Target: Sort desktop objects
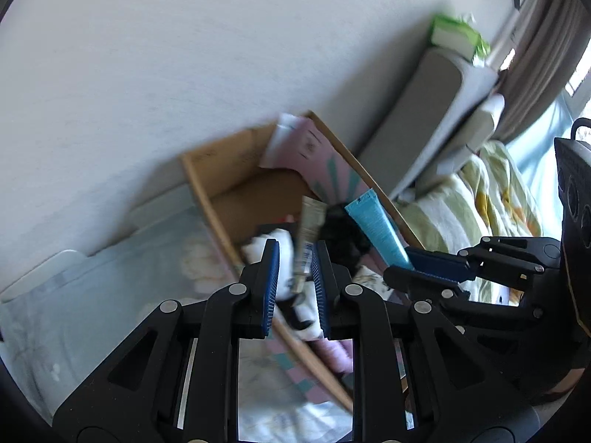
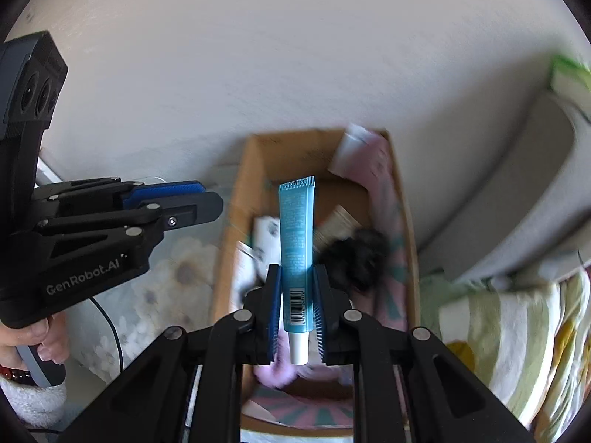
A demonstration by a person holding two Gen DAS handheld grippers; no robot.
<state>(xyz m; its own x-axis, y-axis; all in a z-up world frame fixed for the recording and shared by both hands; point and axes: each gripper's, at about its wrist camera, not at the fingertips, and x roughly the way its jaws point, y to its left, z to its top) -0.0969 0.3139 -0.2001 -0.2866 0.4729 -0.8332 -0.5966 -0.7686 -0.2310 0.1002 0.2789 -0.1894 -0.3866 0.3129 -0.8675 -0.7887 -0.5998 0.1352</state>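
My left gripper is shut on a slim beige tube with a barcode, which sticks up past the fingertips. My right gripper is shut on a blue tube, white cap toward the camera. Both hang over an open cardboard box that holds a pink sheet, a black fluffy thing and white items. In the left wrist view the right gripper comes in from the right with the blue tube above the box. In the right wrist view the left gripper sits left of the box.
The box stands on a pale floral cloth against a white wall. To the right are a grey padded headboard with a green book on top and a striped blanket. A hand grips the left gripper's handle.
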